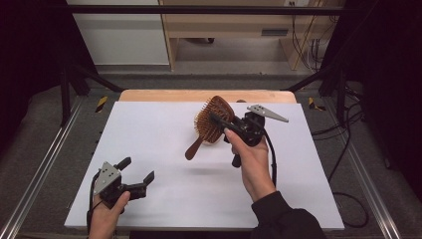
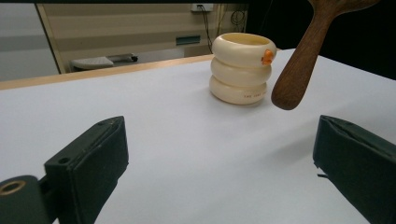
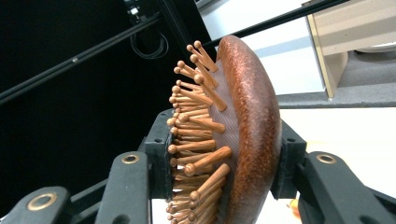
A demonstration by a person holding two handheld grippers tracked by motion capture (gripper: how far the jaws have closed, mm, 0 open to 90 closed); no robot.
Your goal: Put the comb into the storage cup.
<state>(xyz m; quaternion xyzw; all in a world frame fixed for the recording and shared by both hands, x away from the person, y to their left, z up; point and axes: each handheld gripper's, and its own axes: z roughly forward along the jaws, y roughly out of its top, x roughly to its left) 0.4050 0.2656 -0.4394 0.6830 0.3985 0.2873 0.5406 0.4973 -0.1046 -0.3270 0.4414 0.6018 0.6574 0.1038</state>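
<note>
My right claw [image 1: 223, 122] pinches the wooden hairbrush [image 1: 213, 121] by its head, lifted off the tabletop [image 1: 159, 149] with the handle hanging down. The pickup looks done; placing it remains, perhaps in the cream ringed holder [image 2: 241, 68] just behind. My left claw [image 1: 136, 171] rests spread and empty.

Black grippers [image 1: 138, 178]; 2 grey plates; dark sleeve [image 1: 288, 219].

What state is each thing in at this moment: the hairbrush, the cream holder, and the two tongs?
Hairbrush: lifted off the table, clamped across its head, handle hanging down toward the left.
Cream holder: upright on the table, open at the top, untouched.
Right tongs: shut on the hairbrush, one jaw on the bristles, one on the back.
Left tongs: open, holding nothing, low over the table.
</note>
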